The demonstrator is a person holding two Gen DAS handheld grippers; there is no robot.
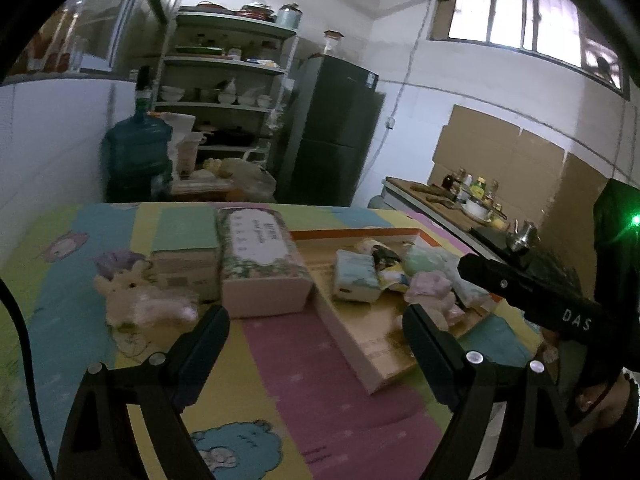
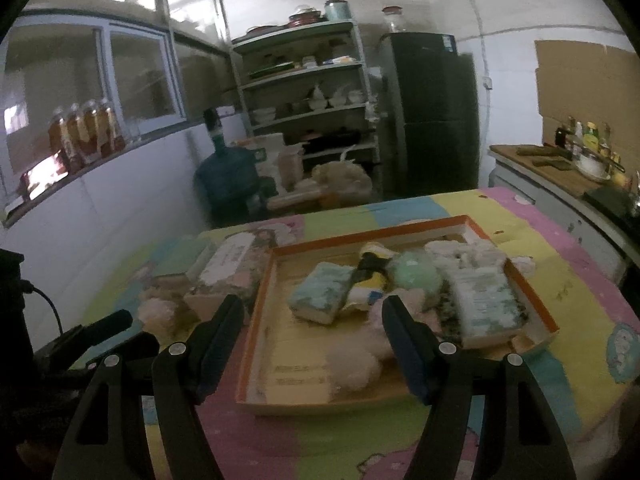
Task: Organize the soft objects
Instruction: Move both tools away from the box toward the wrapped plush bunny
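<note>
A shallow orange-rimmed cardboard tray (image 2: pixel 532 296) (image 1: pixel 352 344) lies on the table. It holds tissue packs (image 2: pixel 320 296) (image 1: pixel 354 276), a pale green soft ball (image 2: pixel 412 274) and pinkish plush toys (image 2: pixel 356 360) (image 1: pixel 430 286). Outside the tray, a cream plush rabbit (image 1: pixel 138 300) (image 2: pixel 158 312) lies at the left beside two boxes. My left gripper (image 1: pixel 316 332) is open and empty above the tablecloth, between the rabbit and the tray. My right gripper (image 2: pixel 314 320) is open and empty above the tray's near side; its body also shows in the left wrist view (image 1: pixel 520 288).
A floral tissue box (image 1: pixel 262 264) and a green-topped carton (image 1: pixel 186 256) stand left of the tray. The patterned tablecloth (image 1: pixel 288 380) covers the table. Beyond are a water jug (image 1: pixel 136 148), shelves (image 1: pixel 224 92), a dark fridge (image 1: pixel 332 136) and a counter with bottles (image 1: pixel 472 196).
</note>
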